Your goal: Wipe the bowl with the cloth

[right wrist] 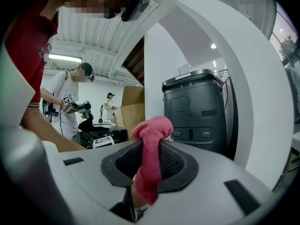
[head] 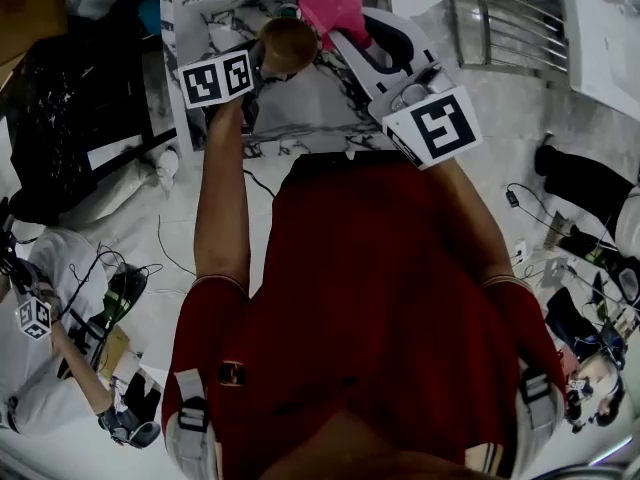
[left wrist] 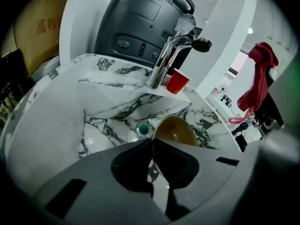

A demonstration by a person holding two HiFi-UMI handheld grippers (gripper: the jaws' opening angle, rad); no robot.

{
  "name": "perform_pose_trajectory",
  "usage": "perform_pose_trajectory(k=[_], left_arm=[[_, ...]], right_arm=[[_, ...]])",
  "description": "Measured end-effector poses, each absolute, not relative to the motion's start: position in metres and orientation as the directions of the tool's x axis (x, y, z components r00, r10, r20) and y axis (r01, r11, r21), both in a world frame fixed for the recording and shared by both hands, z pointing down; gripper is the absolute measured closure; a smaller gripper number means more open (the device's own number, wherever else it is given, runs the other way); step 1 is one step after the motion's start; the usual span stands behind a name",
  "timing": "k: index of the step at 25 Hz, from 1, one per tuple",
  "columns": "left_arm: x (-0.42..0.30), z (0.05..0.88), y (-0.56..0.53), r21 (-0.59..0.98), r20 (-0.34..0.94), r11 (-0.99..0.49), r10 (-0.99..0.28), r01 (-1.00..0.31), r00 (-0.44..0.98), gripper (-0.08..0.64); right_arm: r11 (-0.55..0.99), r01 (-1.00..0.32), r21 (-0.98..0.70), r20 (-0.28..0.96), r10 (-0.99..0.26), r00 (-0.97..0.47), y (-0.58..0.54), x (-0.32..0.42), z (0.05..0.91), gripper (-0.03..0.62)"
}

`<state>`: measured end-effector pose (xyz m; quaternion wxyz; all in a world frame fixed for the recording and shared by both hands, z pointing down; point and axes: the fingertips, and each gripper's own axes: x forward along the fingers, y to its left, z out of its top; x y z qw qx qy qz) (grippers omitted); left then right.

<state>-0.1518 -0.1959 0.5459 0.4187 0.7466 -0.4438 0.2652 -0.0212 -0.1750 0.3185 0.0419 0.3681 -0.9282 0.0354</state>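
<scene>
A brown bowl [head: 287, 46] hangs over the marble sink [head: 300, 108], and my left gripper [head: 262, 65] is shut on its rim. In the left gripper view the bowl [left wrist: 176, 129] shows just past the closed jaws of the left gripper [left wrist: 152, 145], above the sink drain [left wrist: 143, 130]. My right gripper [head: 345, 36] is shut on a pink cloth [head: 335, 8] and holds it beside the bowl, to its right. The cloth [right wrist: 152, 149] stands up between the jaws of the right gripper [right wrist: 150, 153] and droops below them. It also hangs at the right of the left gripper view as the cloth [left wrist: 258, 78].
A chrome faucet [left wrist: 166, 55] and a red cup [left wrist: 178, 82] stand on the sink's far ledge. Behind them is a dark grey appliance [left wrist: 140, 22]. A metal rack [head: 510, 23] is on the right. Other people [right wrist: 70, 102] work in the background, with cables on the floor [head: 130, 278].
</scene>
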Motion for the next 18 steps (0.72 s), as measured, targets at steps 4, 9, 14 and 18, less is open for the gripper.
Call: perform_pose_trajectory(k=[4,9,14,18], left_arm=[[-0.151,0.563,-0.193,0.395,0.792,-0.253,-0.394,-0.883,0.467,0.541],[-0.153,0.581,-0.188,0.399,0.811,-0.247,-0.354,-0.883,0.466,0.541],[-0.152,0.593,-0.183,0.41,0.821,-0.245,-0.32,-0.879,0.472,0.541],[-0.149,0.602,-0.18,0.427,0.821,-0.239,-0.301,-0.872,0.485,0.541]], right_arm=[[0.717,-0.696,-0.04,0.105,-0.69,-0.717,-0.177,-0.02,0.32,0.511],[0.709,-0.705,-0.037,0.139,-0.695,-0.706,-0.176,-0.018,0.328,0.511],[0.7,-0.713,-0.046,0.111,-0.705,-0.7,-0.176,-0.019,0.324,0.511],[0.692,-0.721,-0.044,0.115,-0.713,-0.691,-0.173,-0.016,0.327,0.511]])
